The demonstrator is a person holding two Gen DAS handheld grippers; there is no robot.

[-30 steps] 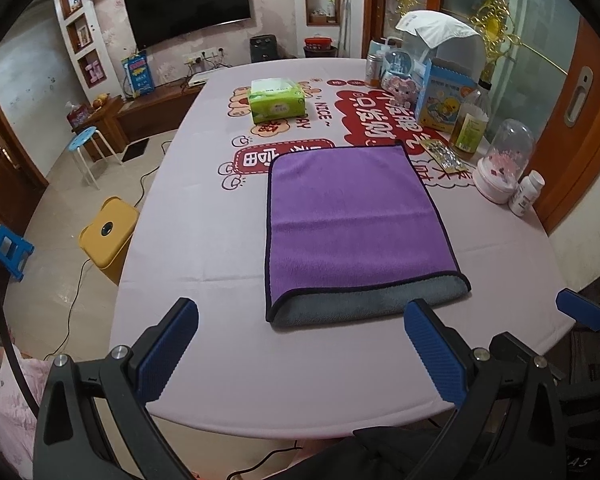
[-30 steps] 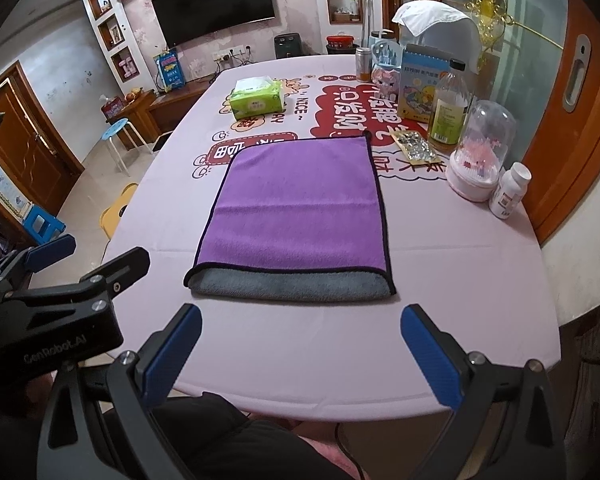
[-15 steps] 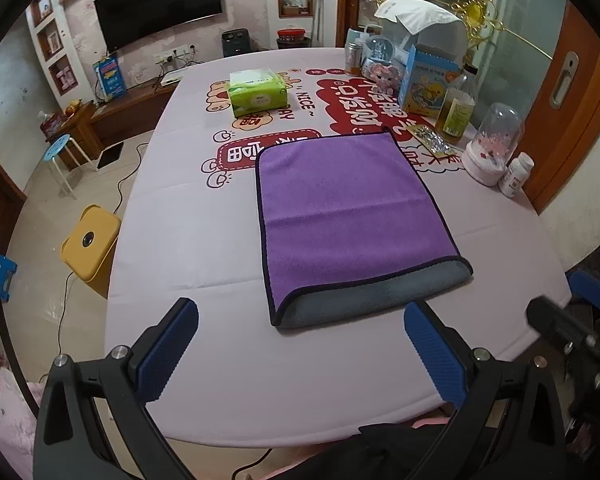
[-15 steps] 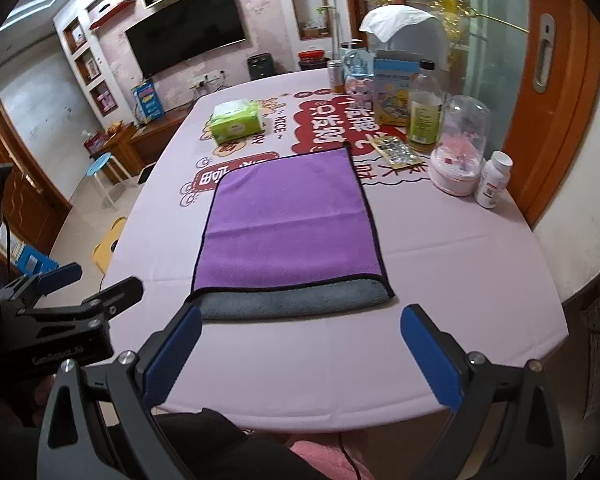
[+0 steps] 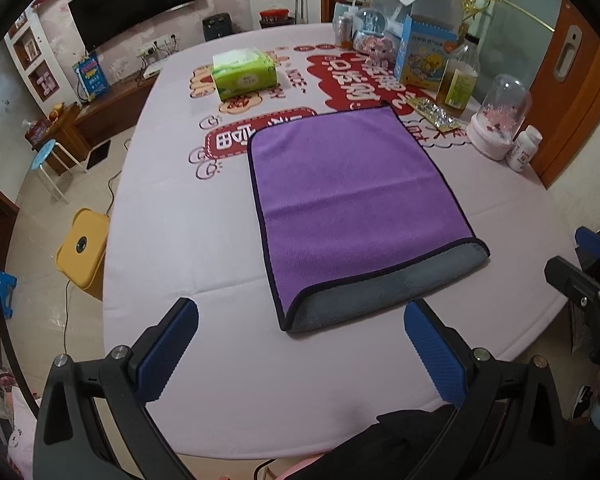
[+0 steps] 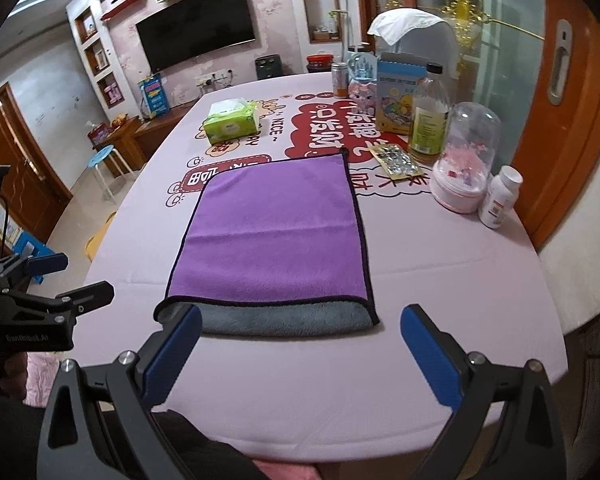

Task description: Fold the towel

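A purple towel [image 5: 352, 188] with a black hem lies flat on the pink tablecloth [image 5: 188, 240], folded once, its grey underside showing along the near edge [image 5: 384, 292]. It also shows in the right wrist view [image 6: 276, 240]. My left gripper [image 5: 300, 344] is open and empty, above the table's near edge, short of the towel. My right gripper [image 6: 300, 344] is open and empty, just short of the towel's near grey edge. Each gripper shows at the side of the other's view: the right one [image 5: 592, 272], the left one [image 6: 48, 292].
A green tissue pack [image 5: 244, 74] lies beyond the towel. At the right side stand a box [image 5: 424, 56], a bottle [image 5: 458, 80], a glass dome [image 5: 498, 120], a white pill bottle [image 5: 522, 148] and a foil blister pack [image 5: 434, 114]. A yellow stool [image 5: 82, 248] stands left of the table.
Both grippers have moved forward and lower toward the towel's near edge, staying open. The towel has not moved.
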